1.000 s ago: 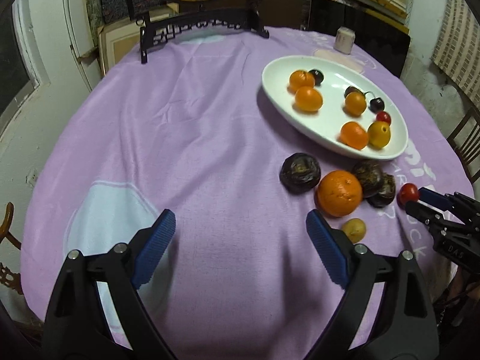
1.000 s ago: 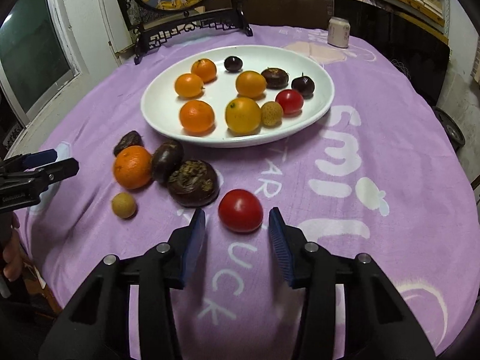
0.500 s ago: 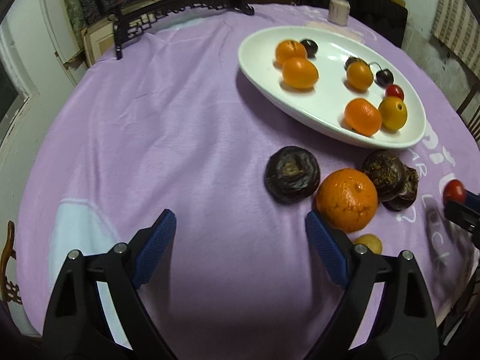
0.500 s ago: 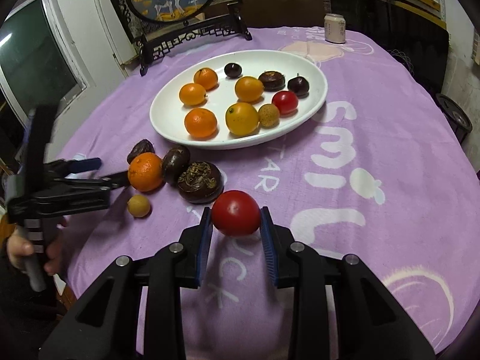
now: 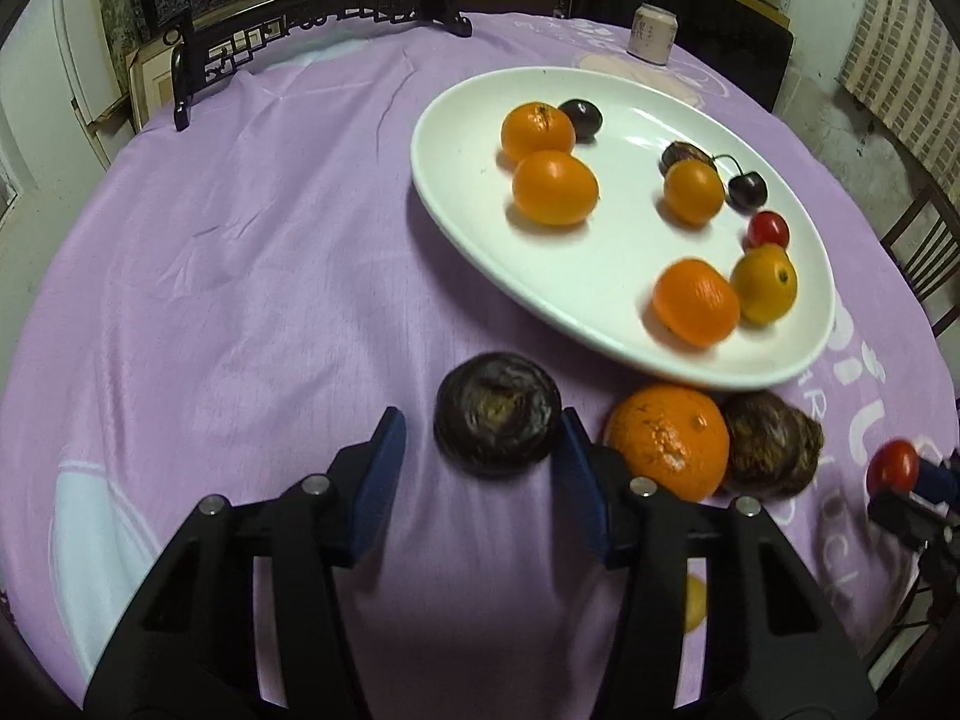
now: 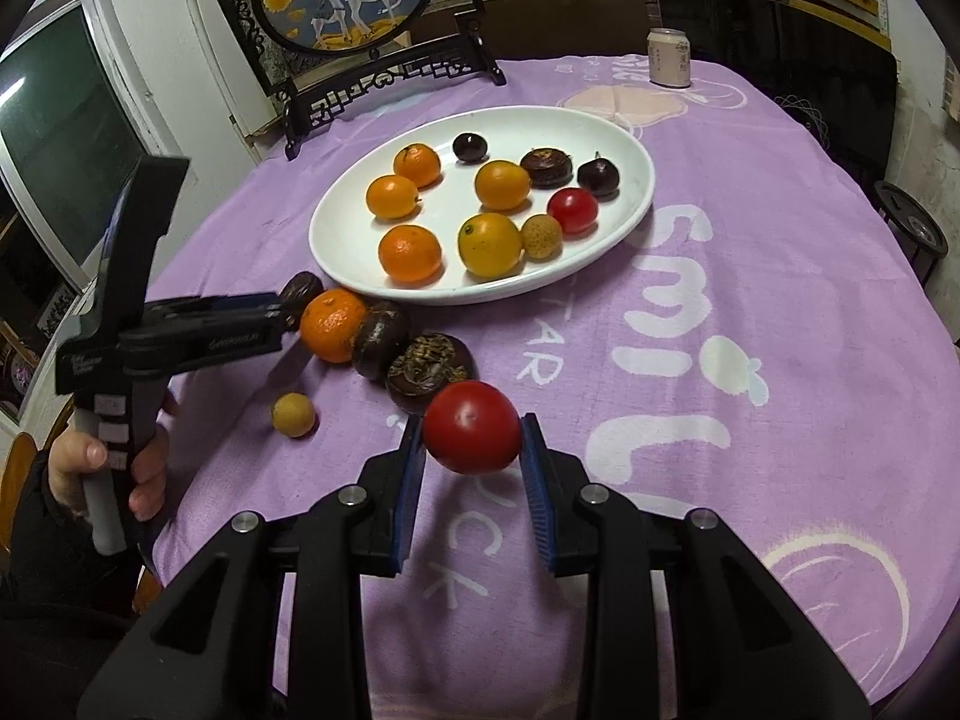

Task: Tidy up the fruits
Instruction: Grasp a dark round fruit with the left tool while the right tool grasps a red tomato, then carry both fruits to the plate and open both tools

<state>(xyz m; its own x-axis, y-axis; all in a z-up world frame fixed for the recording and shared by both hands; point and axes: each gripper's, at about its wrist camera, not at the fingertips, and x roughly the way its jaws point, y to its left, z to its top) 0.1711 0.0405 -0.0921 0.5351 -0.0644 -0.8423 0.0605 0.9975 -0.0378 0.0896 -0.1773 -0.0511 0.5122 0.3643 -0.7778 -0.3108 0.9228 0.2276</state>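
Here, on a purple tablecloth (image 6: 750, 228), the right gripper (image 6: 472, 453) pinches a red tomato (image 6: 471, 427), lifted near the camera. The left gripper (image 5: 480, 450) is closing around a dark wrinkled fruit (image 5: 497, 413) lying left of a loose orange (image 5: 669, 447), its right pad touching. A white plate (image 6: 630, 204) of fruit sits farther back.
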